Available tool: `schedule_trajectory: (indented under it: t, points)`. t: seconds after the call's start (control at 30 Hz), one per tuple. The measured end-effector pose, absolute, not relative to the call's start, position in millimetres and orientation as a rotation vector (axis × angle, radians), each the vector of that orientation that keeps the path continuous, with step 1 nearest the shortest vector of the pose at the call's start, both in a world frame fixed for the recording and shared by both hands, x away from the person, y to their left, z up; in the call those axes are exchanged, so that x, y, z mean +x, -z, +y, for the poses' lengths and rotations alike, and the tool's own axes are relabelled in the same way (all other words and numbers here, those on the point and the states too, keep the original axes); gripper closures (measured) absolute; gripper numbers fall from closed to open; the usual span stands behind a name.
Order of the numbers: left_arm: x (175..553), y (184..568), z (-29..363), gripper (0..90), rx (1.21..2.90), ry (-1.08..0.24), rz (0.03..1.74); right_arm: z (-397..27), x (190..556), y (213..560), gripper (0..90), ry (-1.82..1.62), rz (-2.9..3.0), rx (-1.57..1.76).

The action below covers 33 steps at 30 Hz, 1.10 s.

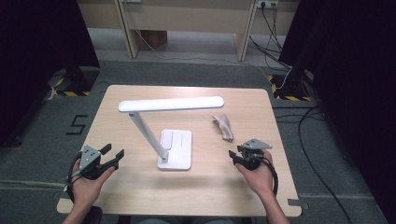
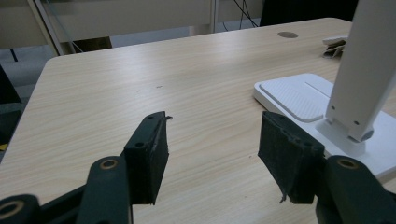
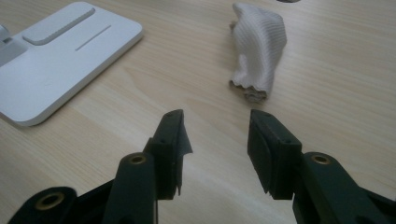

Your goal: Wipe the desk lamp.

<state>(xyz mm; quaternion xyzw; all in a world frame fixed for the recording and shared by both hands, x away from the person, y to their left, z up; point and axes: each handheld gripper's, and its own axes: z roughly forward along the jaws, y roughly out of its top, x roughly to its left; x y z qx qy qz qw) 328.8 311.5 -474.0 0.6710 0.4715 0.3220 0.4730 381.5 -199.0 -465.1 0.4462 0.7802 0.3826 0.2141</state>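
Note:
A white desk lamp (image 1: 163, 121) stands mid-table, its flat base (image 2: 299, 95) (image 3: 51, 60) toward me and its long head held level above. A crumpled beige cloth (image 1: 224, 126) (image 3: 259, 46) lies to the right of the base. My left gripper (image 1: 112, 157) (image 2: 212, 156) hovers at the table's front left, open, with bare wood between its jaws and the lamp's stem just to its right. My right gripper (image 1: 235, 156) (image 3: 217, 149) is open low over the table, a short way in front of the cloth, holding nothing.
The wooden table (image 1: 140, 186) has a round cable hole (image 2: 287, 34) near its far edge. Dark curtains flank the room, cables (image 1: 317, 140) run across the grey floor at right, and a pale bench (image 1: 187, 18) stands beyond.

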Motion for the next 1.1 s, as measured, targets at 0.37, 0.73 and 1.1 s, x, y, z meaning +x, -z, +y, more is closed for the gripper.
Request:
schedule_trajectory:
  t: [0.37,0.73,1.1]
  points:
    - [336,478,327,41.4,1.623,-0.806,1.197,-225,372,468,56.8,-1.061,2.103,1.307]
    - [339,487,343,41.3,1.607,-0.818,1.251,-253,364,472,56.4,-1.053,2.027,1.378]
    - [342,491,345,41.2,1.607,-0.828,1.262,-270,359,480,56.0,-1.048,1.985,1.413]
